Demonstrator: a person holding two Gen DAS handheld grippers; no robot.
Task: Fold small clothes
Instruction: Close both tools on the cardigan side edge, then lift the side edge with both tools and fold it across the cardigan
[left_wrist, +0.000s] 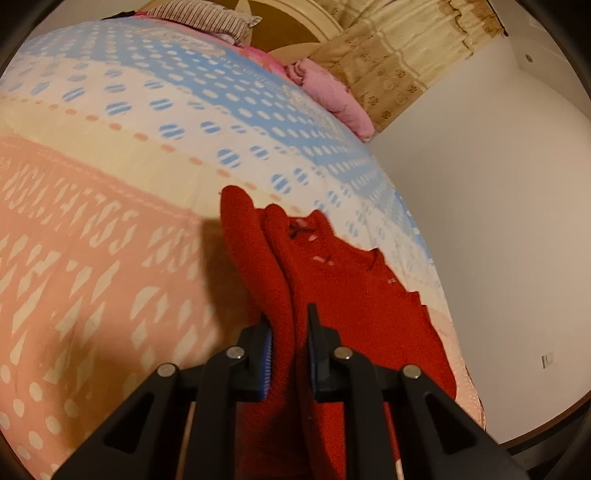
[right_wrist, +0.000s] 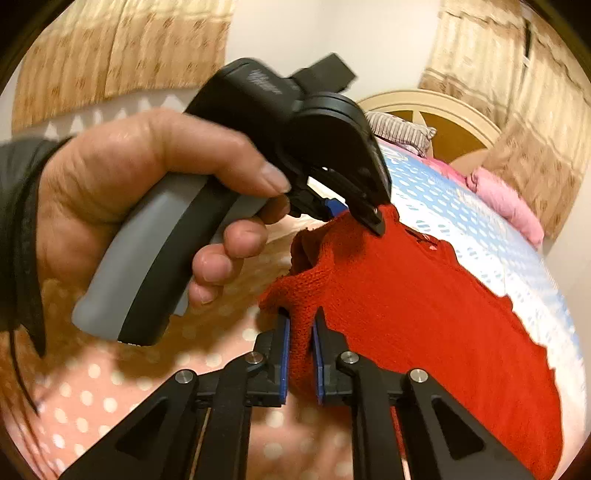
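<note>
From the left wrist, the left gripper (left_wrist: 290, 328) pinches a raised ridge of the red knit sweater (left_wrist: 354, 280) on the bed (left_wrist: 110, 229), while from the right wrist the right gripper (right_wrist: 300, 328) clamps its near edge (both fingers narrow), so folding seems barely begun.

Warm, yellowish indoor light fills both fisheye views, dim rather than bright. In the left wrist view a soft-edged shadow (left_wrist: 218, 266) falls on the bedspread (left_wrist: 110, 229) just left of the red sweater (left_wrist: 332, 280), with a second, fainter one nearer the lower left rim. Straight lines bow strongly toward the black circular border, and the bedspread pattern smears there. In the right wrist view the hand (right_wrist: 122, 192) is close and slightly blurred, shiny highlights on its skin; the curtain (right_wrist: 122, 48) above the hand is soft and grainy.
</note>
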